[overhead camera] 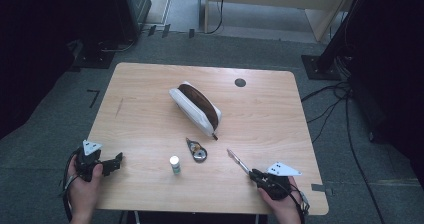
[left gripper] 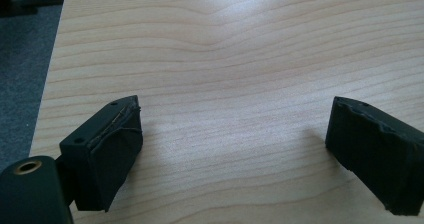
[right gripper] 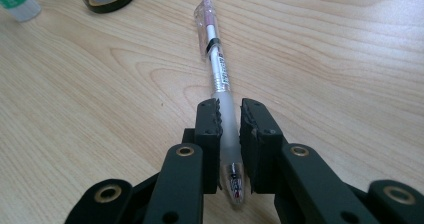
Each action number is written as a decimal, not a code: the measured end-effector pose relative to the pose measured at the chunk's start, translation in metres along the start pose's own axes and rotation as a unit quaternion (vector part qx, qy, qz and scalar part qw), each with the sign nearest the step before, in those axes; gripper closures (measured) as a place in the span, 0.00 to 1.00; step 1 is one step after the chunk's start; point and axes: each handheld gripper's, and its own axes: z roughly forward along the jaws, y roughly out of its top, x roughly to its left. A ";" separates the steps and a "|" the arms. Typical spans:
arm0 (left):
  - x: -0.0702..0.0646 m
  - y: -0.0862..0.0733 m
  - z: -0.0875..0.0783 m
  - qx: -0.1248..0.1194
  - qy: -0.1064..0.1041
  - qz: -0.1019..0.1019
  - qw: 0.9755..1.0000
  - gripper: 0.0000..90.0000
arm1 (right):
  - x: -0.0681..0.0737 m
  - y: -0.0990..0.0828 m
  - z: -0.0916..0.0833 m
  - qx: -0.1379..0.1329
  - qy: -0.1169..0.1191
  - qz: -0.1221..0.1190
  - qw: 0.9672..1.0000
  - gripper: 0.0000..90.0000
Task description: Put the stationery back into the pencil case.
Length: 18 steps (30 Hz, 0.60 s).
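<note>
The right gripper [right gripper: 230, 129] is closed on the pen [right gripper: 218, 79] near its tip, probably to lift it toward the open pencil case [overhead camera: 196, 107]; the left gripper [left gripper: 235, 149] rests open on the desk [left gripper: 225, 44].

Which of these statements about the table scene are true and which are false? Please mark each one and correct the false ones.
1. The right gripper is closed on the pen. True.
2. The left gripper holds the glue stick. False: its jaws stand wide open over bare table with nothing between them.
3. The pencil case lies unzipped, its dark inside showing. True.
4. The pen lies inside the pencil case. False: it is outside the case, near the table's front edge, with its tip end between the right gripper's jaws.
5. The glue stick stands upright between the two grippers in the high view. True.
6. The round tape dispenser sits on top of the pencil case. False: it lies on the table, in front of the case.
</note>
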 end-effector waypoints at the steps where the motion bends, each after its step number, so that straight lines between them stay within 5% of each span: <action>1: 0.000 0.000 0.000 0.000 0.000 0.000 1.000 0.09 | 0.002 0.000 0.001 0.001 -0.003 -0.003 1.000 0.88; 12: 0.000 0.000 0.000 0.000 0.000 0.000 1.000 0.09 | 0.008 0.012 0.015 0.000 -0.024 -0.027 0.999 0.90; 18: 0.000 0.000 0.000 0.000 0.000 0.000 1.000 0.09 | 0.000 0.019 0.022 -0.008 -0.086 0.000 0.996 0.90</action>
